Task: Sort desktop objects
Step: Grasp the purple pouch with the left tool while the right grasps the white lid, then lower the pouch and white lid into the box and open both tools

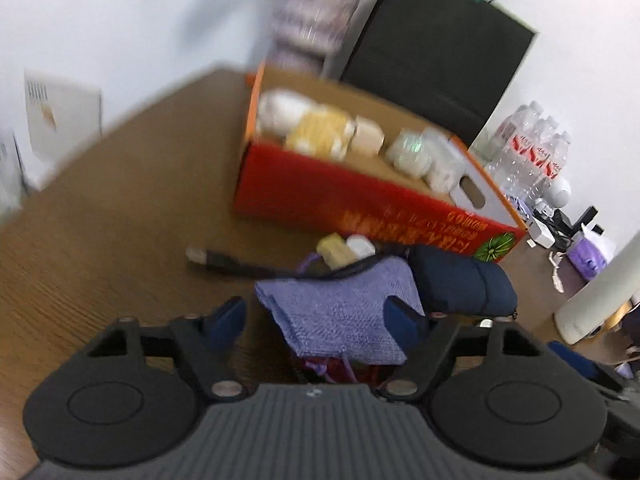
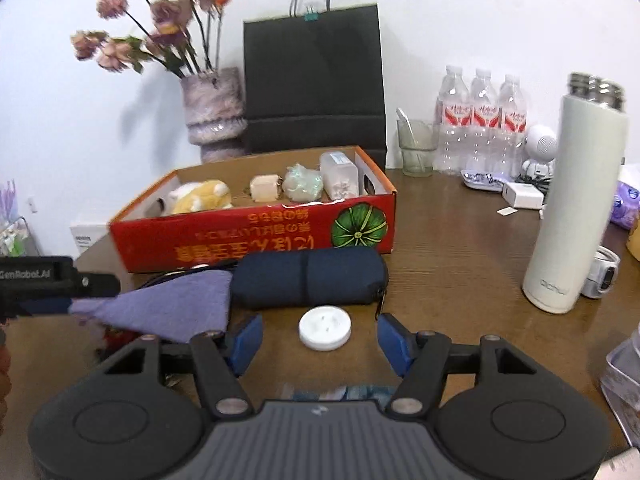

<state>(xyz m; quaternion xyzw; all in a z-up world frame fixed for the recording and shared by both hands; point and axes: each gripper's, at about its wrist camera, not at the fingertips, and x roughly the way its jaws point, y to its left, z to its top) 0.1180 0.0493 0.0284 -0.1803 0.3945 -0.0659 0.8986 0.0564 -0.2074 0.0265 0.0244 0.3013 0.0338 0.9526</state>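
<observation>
Your right gripper (image 2: 320, 340) is the one lined up for the next pick: the white round disc (image 2: 325, 327) lies flat on the table (image 2: 460, 264) straight ahead, centred between the blue pads, which stand apart on either side of it and touch nothing. Being round, it has no long axis to match, so I judge you only need to push forward and down until the pads flank its rim. Just beyond it, the dark blue pouch (image 2: 310, 282) lies with its long axis across your line of approach, pressed against the front wall of the red cardboard box (image 2: 248, 240); keep the jaws short of it.

Your left gripper (image 1: 316, 316) sits over the purple cloth (image 1: 340, 312). The cloth runs between its pads, and from the right wrist view one corner looks lifted at that gripper's tip, but blur hides whether the pads actually pinch it; I cannot tell.
</observation>
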